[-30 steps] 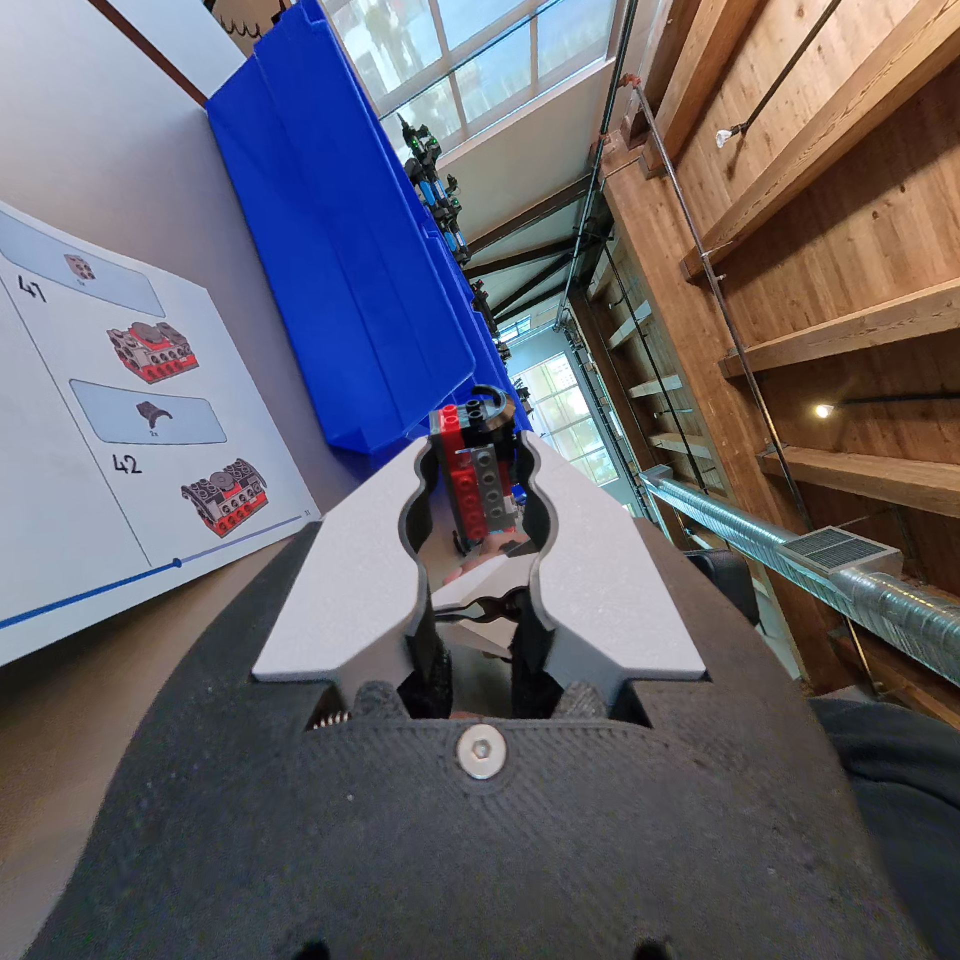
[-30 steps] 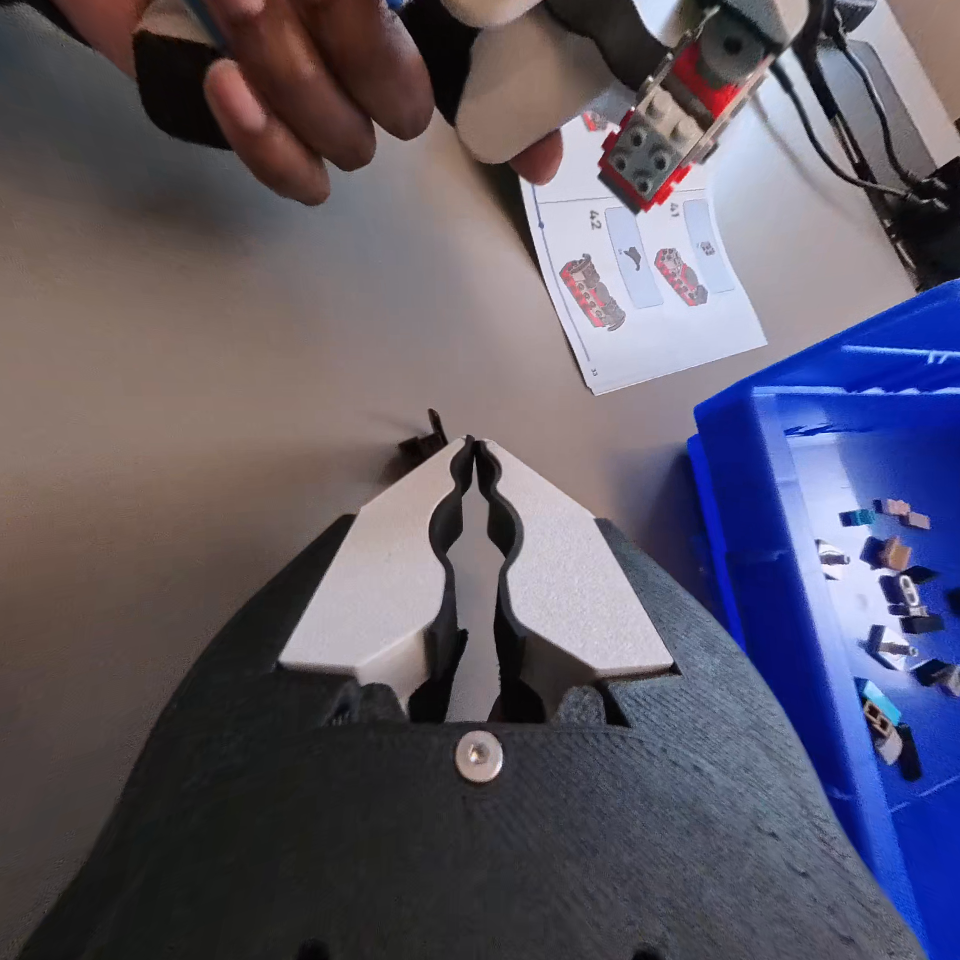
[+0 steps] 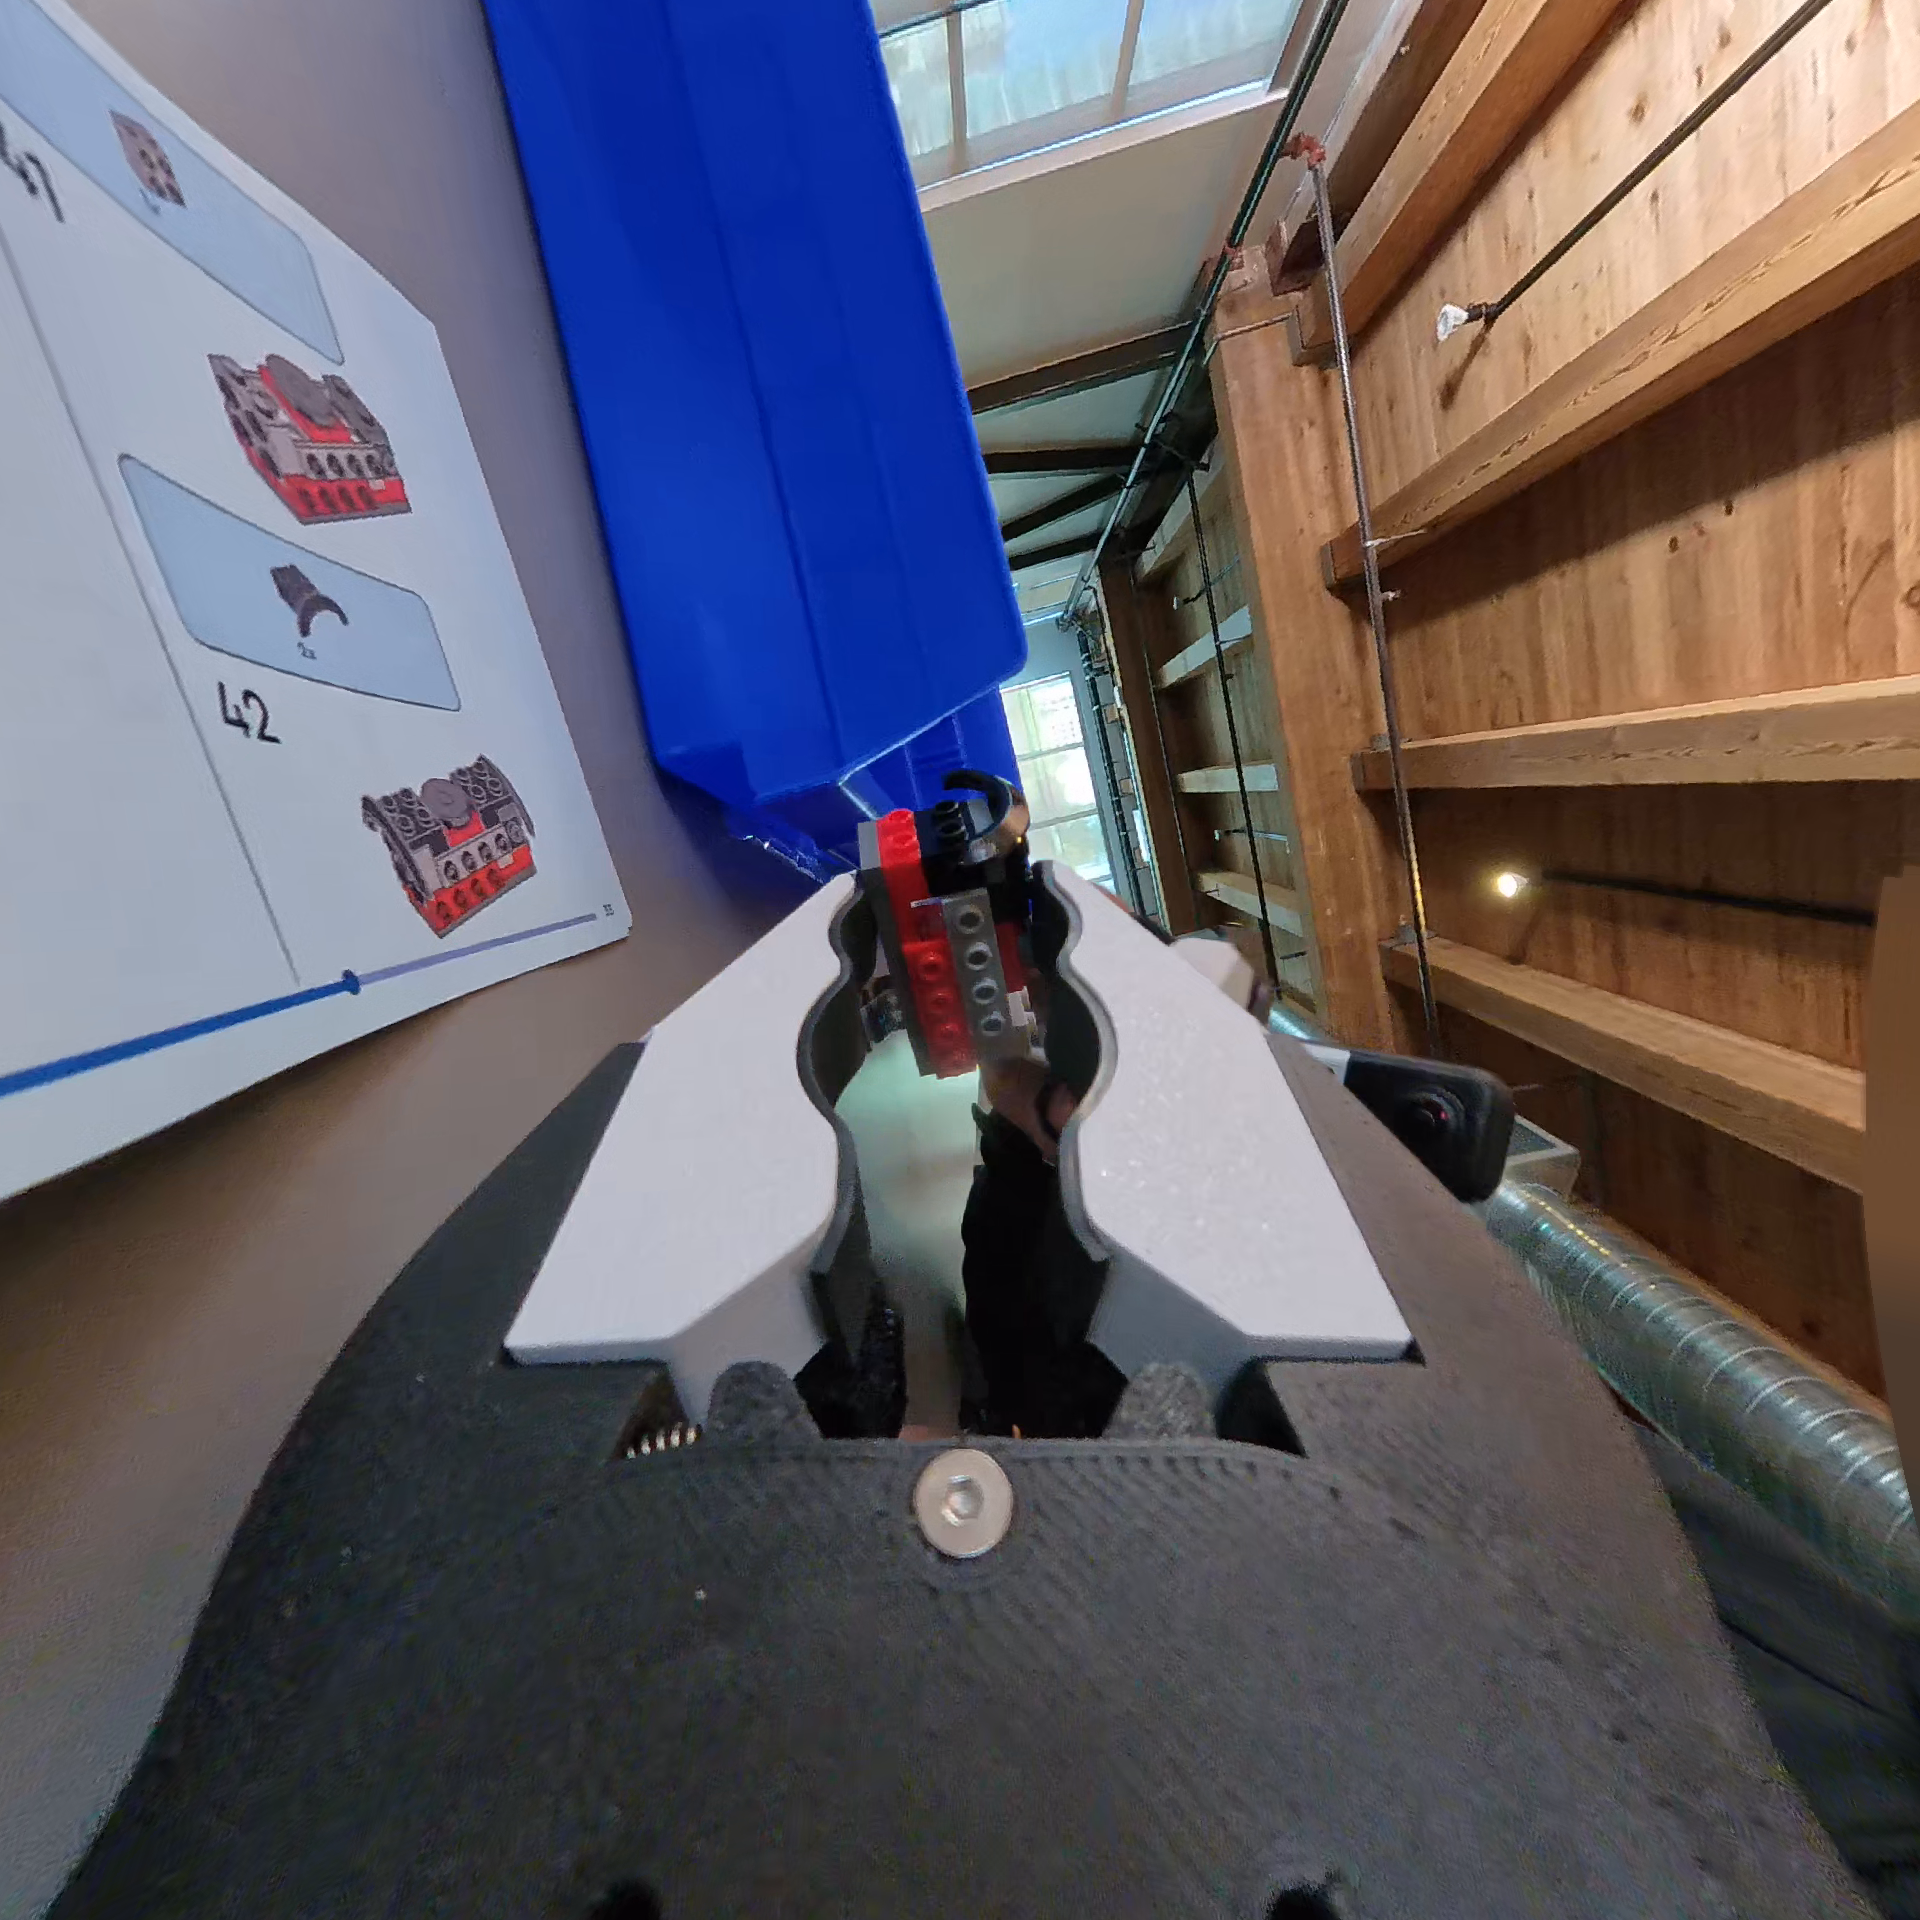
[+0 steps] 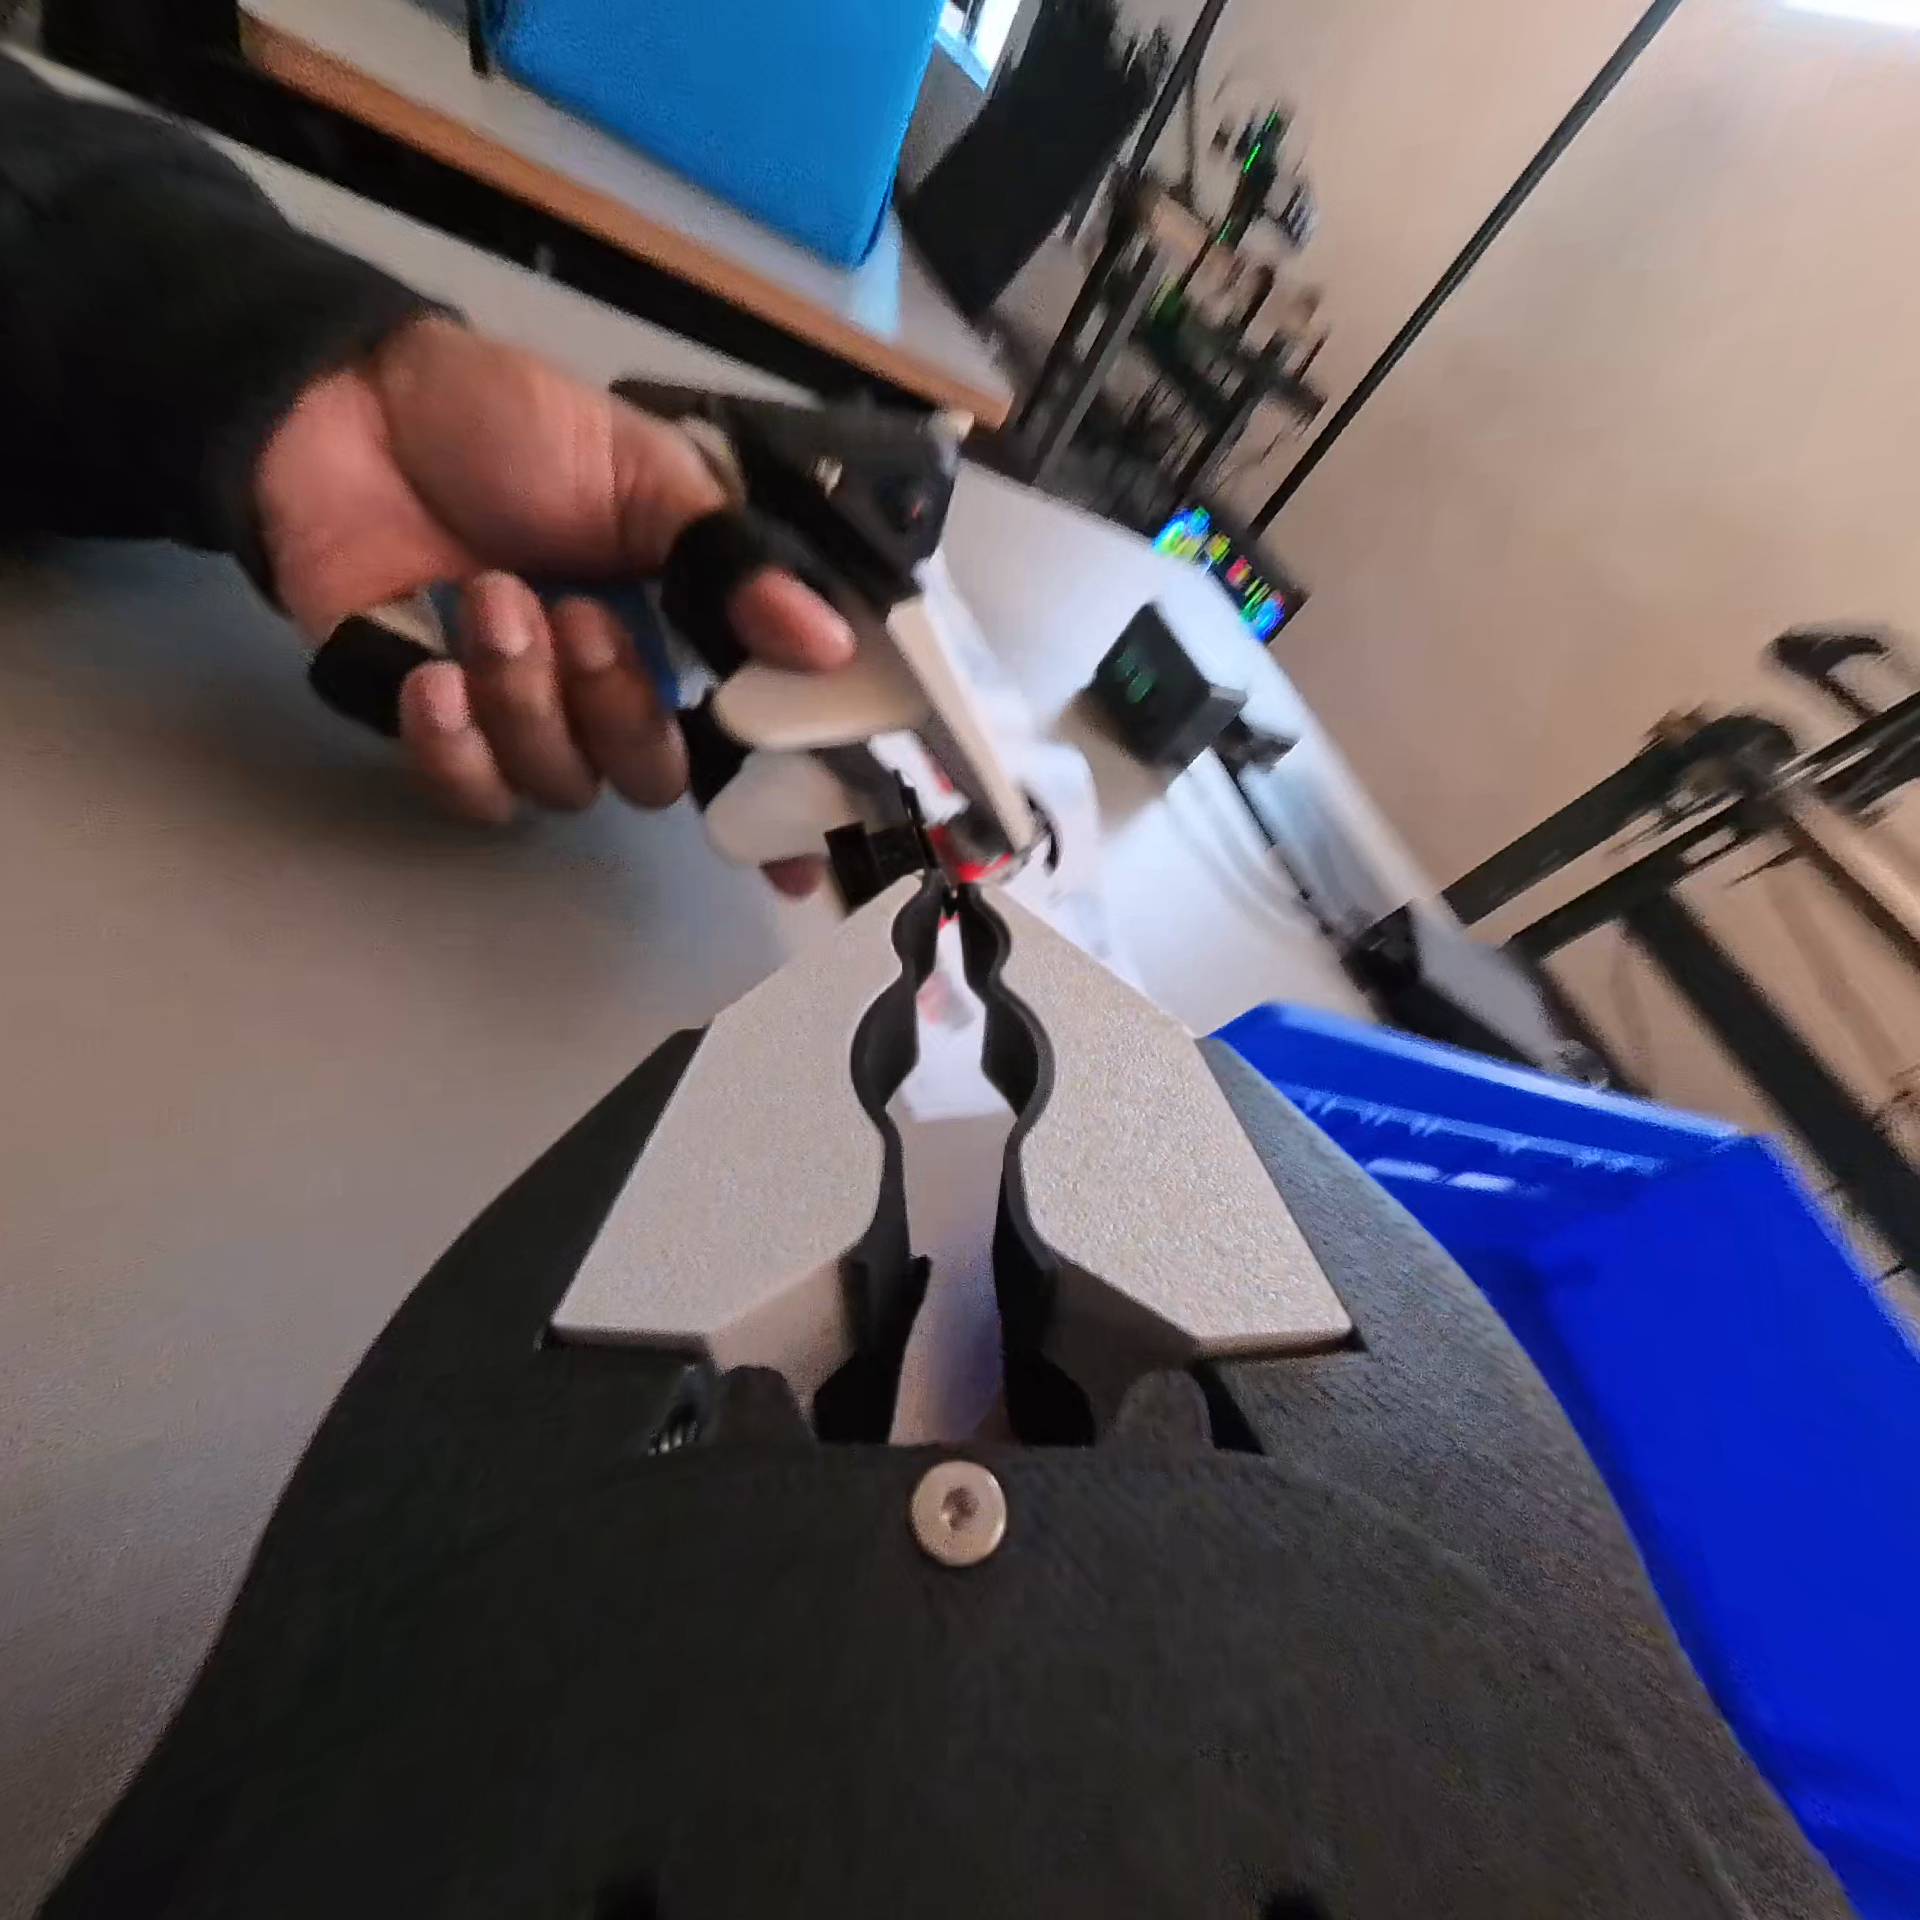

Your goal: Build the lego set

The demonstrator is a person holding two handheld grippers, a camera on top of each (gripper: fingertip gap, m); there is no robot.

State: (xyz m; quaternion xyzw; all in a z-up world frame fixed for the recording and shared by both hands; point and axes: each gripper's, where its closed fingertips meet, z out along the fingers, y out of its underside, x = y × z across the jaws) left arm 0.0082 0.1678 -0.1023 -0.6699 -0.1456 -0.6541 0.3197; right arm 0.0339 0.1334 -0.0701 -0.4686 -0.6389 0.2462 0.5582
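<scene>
The left hand-held gripper point(image 3: 951, 914), with matte grey wavy-edged fingers, is clamped on a studded red, grey and black lego assembly point(image 3: 951, 961), lifted beside the glossy blue bin point(image 3: 748, 416). The right hand-held gripper point(image 4: 948, 902) is nearly closed on a small black piece point(image 4: 940, 896) at that assembly; the view is blurred. The paper instruction booklet point(image 3: 208, 623) lies left of the bin on the counter point(image 3: 156, 1351).

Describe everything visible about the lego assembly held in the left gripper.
The lego assembly is a small plastic block of red, grey and black bricks, with a row of round holes along a grey beam and a curved black piece at its far end. It stands on edge, clamped between the left gripper's fingertips above the table, near the blue bin.
</scene>
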